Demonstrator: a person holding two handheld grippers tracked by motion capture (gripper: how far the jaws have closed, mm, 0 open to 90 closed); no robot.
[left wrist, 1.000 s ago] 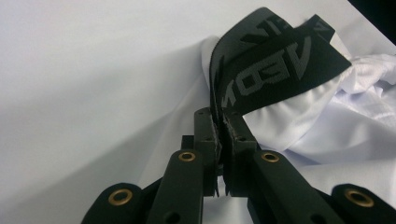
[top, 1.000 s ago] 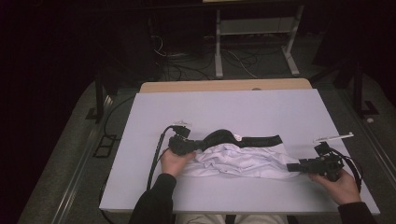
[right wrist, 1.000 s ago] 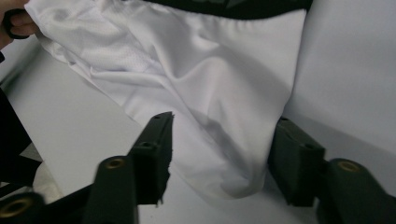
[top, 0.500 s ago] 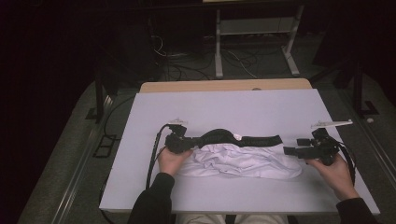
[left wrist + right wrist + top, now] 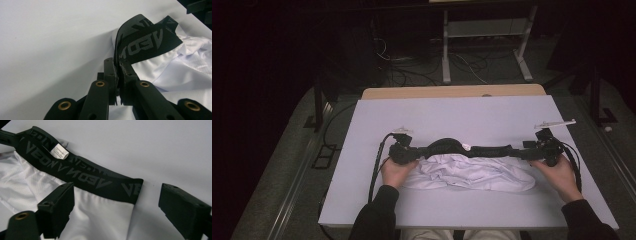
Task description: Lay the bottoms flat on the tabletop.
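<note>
L tool [image 5: 117, 75] clamping waistband [image 5: 472, 149] end of white shorts [image 5: 472, 172], lying mid-counter [image 5: 452, 115]. R tool [image 5: 116, 202] jaws just opening, now apart, straddling the other band end w/o gripping. Garment's spreading flat; R regrip prob. next.

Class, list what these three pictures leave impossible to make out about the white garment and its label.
- Small white label: print too small, right gripper view.
- Black waistband: lettering cut by its own fold, left gripper view.
- White garment: shape hidden by crumpling, high view.
</note>
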